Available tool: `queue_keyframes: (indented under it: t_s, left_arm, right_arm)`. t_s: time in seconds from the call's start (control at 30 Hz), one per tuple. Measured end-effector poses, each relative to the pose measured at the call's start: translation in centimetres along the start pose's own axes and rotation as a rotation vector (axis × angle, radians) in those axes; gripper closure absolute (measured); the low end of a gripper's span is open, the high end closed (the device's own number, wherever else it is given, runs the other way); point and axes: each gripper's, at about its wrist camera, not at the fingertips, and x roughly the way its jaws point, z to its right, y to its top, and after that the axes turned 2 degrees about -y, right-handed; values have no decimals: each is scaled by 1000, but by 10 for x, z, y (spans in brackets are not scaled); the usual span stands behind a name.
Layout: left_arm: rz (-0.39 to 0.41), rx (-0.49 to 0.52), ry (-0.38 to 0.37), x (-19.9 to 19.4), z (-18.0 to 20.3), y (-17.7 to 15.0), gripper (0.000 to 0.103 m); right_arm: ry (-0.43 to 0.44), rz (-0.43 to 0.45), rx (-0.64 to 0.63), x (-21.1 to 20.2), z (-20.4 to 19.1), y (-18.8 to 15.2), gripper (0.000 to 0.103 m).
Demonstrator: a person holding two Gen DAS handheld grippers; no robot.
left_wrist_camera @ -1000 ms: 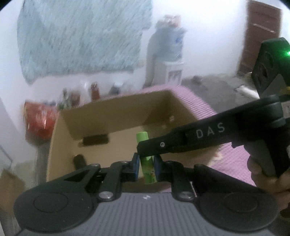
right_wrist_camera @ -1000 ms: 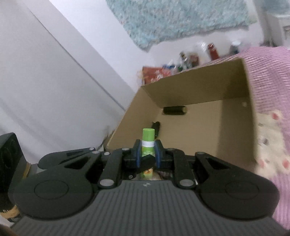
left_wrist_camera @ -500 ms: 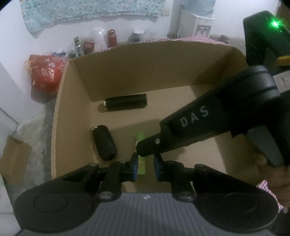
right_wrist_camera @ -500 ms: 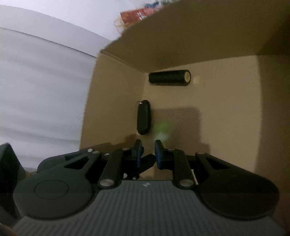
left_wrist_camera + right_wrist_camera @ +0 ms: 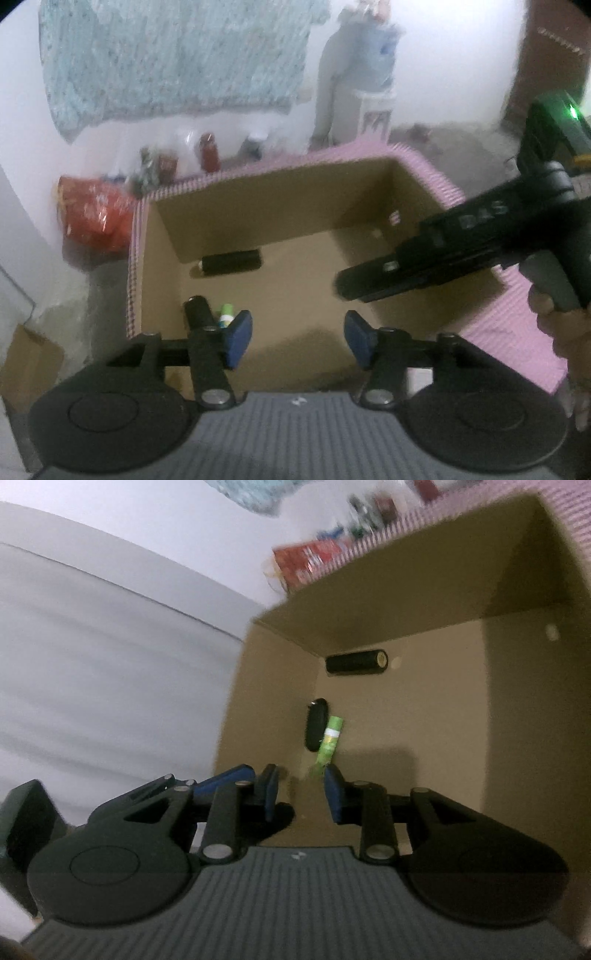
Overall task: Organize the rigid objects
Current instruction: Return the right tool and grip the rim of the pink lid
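Note:
An open cardboard box [image 5: 280,195] [image 5: 517,701] sits on a pink chequered cloth. On its floor lie a green tube [image 5: 327,746] [image 5: 226,313], a black oval key fob [image 5: 315,728] [image 5: 195,308] beside it, and a black cylinder [image 5: 356,661] [image 5: 231,261] by the far wall. My left gripper [image 5: 297,338] is open and empty above the box's near side. My right gripper [image 5: 300,794] is open and empty above the box, and it shows in the left wrist view [image 5: 436,266] reaching in from the right.
A red bag [image 5: 94,218] and several jars [image 5: 207,155] stand on the floor behind the box. A water dispenser [image 5: 360,74] stands by the white wall under a hanging blue cloth [image 5: 177,55]. A small cardboard box [image 5: 29,365] is at the lower left.
Both grippers were shut on the green tube, lowered it into the box and opened. The tube now lies on the box floor beside the key fob. Both grippers have drawn back upward.

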Motion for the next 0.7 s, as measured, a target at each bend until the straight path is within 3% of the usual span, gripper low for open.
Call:
queue_keyframes:
  t_s: [0.2,0.33,0.53,0.7]
  left_arm:
    - [109,17,-45,-53,21,-35,27]
    - [118,-1,-71,-62,31,-65,23]
    - [40,-27,-113,-39,54,-116,23]
    - [-20,-10,-82,-11,70,-144,23]
  right_arm:
    - [52,151,-32,-92,1,-52,73]
    - [26,235,-44,-126,11,-103,71]
    - [-34,235,34,-100,45,-166,71]
    - [-109,177,58,-60,56,-193,71]
